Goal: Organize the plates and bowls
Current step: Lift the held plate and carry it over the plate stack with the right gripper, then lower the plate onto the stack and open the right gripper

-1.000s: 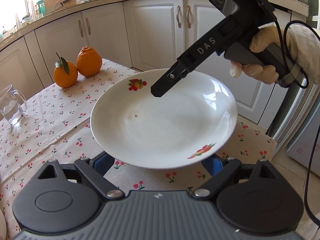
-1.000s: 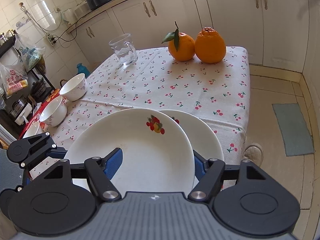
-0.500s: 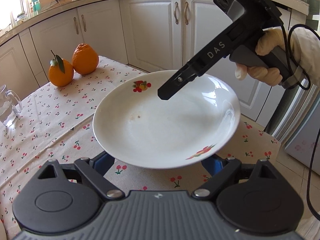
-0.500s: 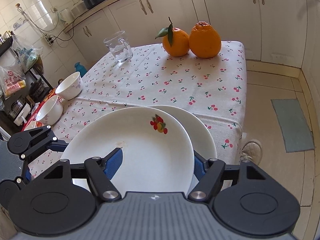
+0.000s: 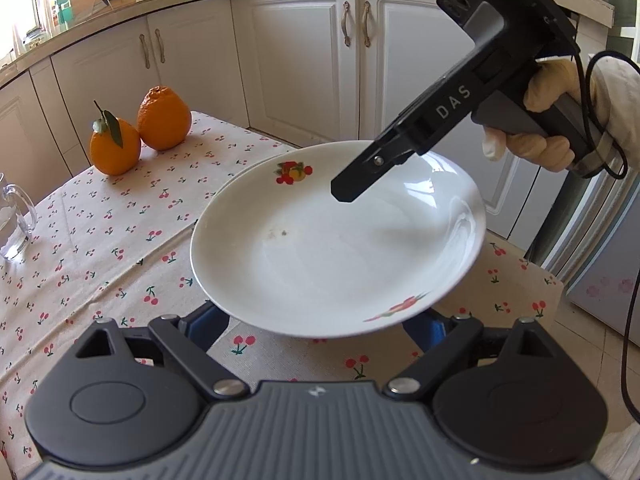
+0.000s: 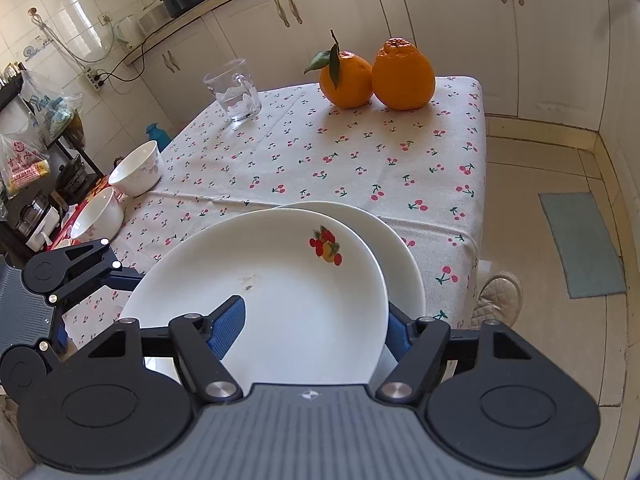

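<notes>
A white plate with fruit prints (image 5: 320, 248) (image 6: 280, 292) hangs tilted above the cherry-print table. My right gripper (image 5: 348, 192) (image 6: 312, 328), held by a gloved hand (image 5: 536, 120), is shut on the plate's rim, with one blue pad inside the dish and the other outside it. My left gripper (image 5: 316, 326) is open, its fingers spread wide beneath the plate's near side and their tips hidden. A second white plate (image 6: 404, 264) lies on the table under the held one, near the table's edge. Two white bowls (image 6: 138, 170) (image 6: 98, 216) sit at the table's left side.
Two oranges (image 5: 116, 148) (image 5: 164, 118) and a glass mug (image 6: 234, 92) stand at the far end of the tablecloth (image 6: 320, 160). White cabinets run behind. A person's shoe (image 6: 500, 296) and a floor mat (image 6: 580, 244) are to the right of the table.
Both grippers and the held plate have drifted slightly together, and the plate now covers a little more of the lower plate. Neither gripper's jaws have changed.
</notes>
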The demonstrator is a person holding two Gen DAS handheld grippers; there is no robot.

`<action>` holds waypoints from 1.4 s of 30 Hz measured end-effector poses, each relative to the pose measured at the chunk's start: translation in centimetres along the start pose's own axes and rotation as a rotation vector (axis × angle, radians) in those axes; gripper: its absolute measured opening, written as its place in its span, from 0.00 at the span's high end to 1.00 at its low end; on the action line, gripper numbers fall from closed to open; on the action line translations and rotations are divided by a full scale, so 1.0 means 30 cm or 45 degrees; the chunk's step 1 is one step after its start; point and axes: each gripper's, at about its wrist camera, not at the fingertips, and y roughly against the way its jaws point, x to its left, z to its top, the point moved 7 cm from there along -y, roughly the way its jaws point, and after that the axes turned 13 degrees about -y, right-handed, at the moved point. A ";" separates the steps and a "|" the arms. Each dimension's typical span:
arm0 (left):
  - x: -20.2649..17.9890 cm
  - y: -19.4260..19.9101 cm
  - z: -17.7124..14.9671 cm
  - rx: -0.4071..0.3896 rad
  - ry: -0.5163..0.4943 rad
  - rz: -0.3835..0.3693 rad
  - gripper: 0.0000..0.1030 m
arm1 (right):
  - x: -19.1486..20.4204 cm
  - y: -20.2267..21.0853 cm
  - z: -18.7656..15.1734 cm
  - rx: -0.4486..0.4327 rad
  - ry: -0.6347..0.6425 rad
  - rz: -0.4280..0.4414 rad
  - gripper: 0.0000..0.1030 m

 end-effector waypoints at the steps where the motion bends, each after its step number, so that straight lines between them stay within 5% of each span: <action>1: 0.000 0.000 0.000 -0.001 0.002 -0.004 0.10 | -0.001 0.001 -0.002 0.001 -0.001 -0.002 0.25; 20: 0.014 -0.006 -0.006 -0.013 0.021 -0.039 0.08 | -0.014 0.056 -0.030 -0.029 -0.025 -0.039 0.25; 42: 0.033 0.005 -0.016 -0.053 0.059 -0.048 0.09 | 0.062 0.064 -0.074 0.034 -0.001 -0.345 0.22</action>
